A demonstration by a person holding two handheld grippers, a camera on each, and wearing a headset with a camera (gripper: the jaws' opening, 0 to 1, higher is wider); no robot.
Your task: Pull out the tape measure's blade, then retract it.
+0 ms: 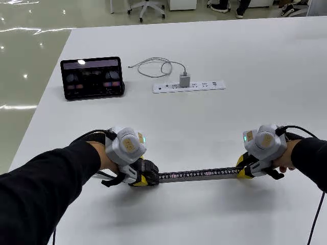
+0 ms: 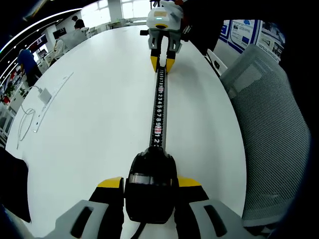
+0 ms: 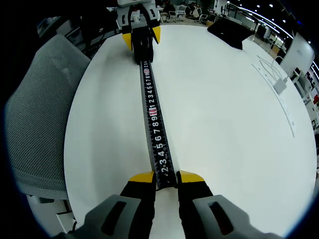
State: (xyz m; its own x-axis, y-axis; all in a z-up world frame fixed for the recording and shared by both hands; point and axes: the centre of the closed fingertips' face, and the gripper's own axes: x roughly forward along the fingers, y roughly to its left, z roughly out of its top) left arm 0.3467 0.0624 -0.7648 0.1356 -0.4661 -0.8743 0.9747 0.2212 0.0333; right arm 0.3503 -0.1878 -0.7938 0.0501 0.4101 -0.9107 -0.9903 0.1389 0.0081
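The worktop [image 1: 214, 51] spreads white under both grippers. Well beyond the fingers, on the far side, stand a tablet [image 1: 92, 77] and a power strip [image 1: 189, 86], both apart from the work.

The tape measure lies low on the worktop, stretched from one pair of fingers to the other. Its blade [image 1: 199, 174] runs straight between them, drawn out, with the printed scale facing up.

The black case [image 2: 151, 172] sits between the fingers [image 2: 110, 183] of the left gripper [image 2: 149, 182], which are drawn in against its two sides and hold it. The blade leaves the case just ahead of those fingertips.

At the other end, the right gripper [image 3: 166, 177] has its fingers [image 3: 142, 177] brought narrow on the blade's tip, pinching it between the yellow pads. The end hook is too small to make out.

As I judge it, the first half of the task is done or close to done: the blade is out and held taut between the grippers. The retraction is not yet done. It calls for the right fingers to travel towards the left ones, or to let go, so that the blade runs into the case.
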